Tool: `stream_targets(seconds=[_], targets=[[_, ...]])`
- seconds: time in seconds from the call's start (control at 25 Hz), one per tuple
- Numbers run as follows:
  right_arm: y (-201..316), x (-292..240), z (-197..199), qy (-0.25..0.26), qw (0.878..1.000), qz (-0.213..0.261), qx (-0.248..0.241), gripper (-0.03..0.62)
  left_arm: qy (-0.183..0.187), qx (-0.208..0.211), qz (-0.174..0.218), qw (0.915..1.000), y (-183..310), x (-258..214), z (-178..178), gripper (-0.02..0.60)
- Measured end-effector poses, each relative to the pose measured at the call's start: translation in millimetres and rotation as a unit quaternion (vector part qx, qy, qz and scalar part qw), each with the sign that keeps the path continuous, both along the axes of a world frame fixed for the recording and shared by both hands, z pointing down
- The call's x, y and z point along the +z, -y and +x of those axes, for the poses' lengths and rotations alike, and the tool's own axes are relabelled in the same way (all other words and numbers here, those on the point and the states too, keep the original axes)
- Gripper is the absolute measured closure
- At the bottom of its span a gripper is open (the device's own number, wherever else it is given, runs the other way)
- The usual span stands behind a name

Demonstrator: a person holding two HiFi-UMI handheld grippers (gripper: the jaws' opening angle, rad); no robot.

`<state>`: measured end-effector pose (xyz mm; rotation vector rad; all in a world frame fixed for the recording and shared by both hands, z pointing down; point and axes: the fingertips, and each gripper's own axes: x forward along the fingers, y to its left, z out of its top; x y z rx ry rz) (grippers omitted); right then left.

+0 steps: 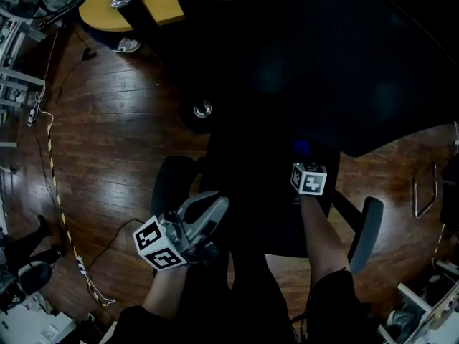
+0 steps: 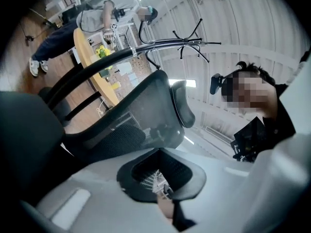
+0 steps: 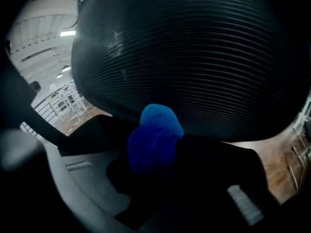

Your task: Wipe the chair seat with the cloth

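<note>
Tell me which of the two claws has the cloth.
The right claw: a bunched blue cloth is pinched between its jaws. The left claw has its jaws together with nothing between them.

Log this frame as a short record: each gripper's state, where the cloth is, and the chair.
left gripper: fingers together, nothing held, at the seat's left edge
right gripper: fingers shut on the cloth
cloth: blue, bunched, over the rear of the chair seat, below the mesh backrest
seat contact: too dark to tell
floor: dark wood
</note>
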<state>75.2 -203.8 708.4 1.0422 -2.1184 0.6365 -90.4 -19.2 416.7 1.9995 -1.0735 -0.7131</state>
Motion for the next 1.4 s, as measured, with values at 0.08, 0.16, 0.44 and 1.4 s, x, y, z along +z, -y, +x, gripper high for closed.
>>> stream_targets(seconds=[0.08,0.16,0.44,1.4], targets=[[-18,-1,-60,0.021,0.998,0.001,-0.062,0.56,0.007,-0.011,0.004,0.9999,-9,-8,-11,0.592],[-38,-5,-118,0.042,0.992,-0.002,-0.119,0.56,0.014,-0.026,0.005,0.9995,-18,-14,-21,0.592],[-103,6,-243,0.062,0.979,-0.03,-0.193,0.56,0.017,-0.08,-0.002,0.9966,-57,-11,-66,0.592],[-55,13,148,-0.063,0.996,-0.004,0.07,0.56,0.013,0.103,0.037,0.9939,3,-21,84,0.592]])
